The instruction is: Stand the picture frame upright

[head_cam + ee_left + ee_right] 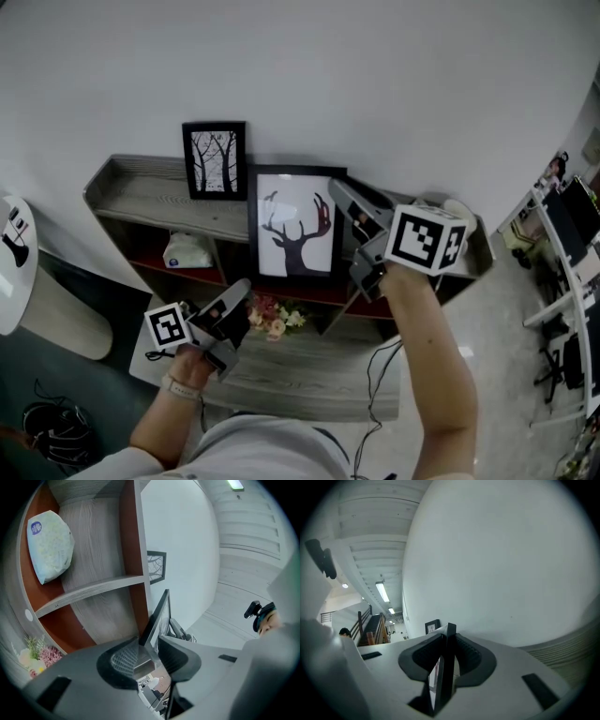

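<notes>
Grey wood shelf against a white wall

A small frame [216, 159] stands on the top of the shelf [141, 192], at the wall. A tissue pack [187, 251] lies in the left red-backed compartment. Flowers [272, 317] lie on the lower board [309, 375]. A deer frame [295, 225] is upright at the front; whether it rests on anything cannot be told.

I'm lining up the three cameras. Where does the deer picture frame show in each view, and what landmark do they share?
Head view: deer picture frame at centre, face-on.
Left gripper view: the frame edge-on, lower centre, between the jaws.
Right gripper view: the frame edge-on, bottom centre, between the jaws.
Shared landmark: the small tree picture, in all three views, against the wall.
</notes>
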A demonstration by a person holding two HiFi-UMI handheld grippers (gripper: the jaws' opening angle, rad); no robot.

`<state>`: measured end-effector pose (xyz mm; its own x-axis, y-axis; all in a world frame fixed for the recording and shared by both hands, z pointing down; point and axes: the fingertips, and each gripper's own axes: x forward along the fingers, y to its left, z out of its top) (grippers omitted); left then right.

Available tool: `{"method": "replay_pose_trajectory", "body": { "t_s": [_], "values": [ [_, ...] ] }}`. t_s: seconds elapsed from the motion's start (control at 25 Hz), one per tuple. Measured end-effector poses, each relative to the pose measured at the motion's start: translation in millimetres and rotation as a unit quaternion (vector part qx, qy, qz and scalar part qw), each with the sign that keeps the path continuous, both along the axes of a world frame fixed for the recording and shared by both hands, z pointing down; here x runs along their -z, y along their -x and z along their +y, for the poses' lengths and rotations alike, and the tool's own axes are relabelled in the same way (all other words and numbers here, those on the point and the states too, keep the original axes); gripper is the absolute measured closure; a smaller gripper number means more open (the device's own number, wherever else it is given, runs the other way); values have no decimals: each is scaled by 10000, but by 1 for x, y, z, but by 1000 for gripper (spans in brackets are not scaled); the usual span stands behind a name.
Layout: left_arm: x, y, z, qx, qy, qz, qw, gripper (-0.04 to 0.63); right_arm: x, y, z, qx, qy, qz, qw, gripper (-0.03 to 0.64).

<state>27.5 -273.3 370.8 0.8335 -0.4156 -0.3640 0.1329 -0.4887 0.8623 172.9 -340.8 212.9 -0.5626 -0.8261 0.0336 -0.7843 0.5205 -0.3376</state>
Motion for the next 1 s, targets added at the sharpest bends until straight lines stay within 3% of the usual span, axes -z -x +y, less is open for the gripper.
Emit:
{"method": "replay_pose_trajectory", "body": {
  "t_s": [0.52, 1.0],
  "values": [
    [4, 4, -6, 12, -22, -13, 10000, 476, 45, -21, -18, -360, -711, -600, 9950, 529],
    [4, 8, -8, 12, -1, -35, 10000, 477, 72, -43, -36, -729, -1382, -1081, 9818, 532]
  ]
}}
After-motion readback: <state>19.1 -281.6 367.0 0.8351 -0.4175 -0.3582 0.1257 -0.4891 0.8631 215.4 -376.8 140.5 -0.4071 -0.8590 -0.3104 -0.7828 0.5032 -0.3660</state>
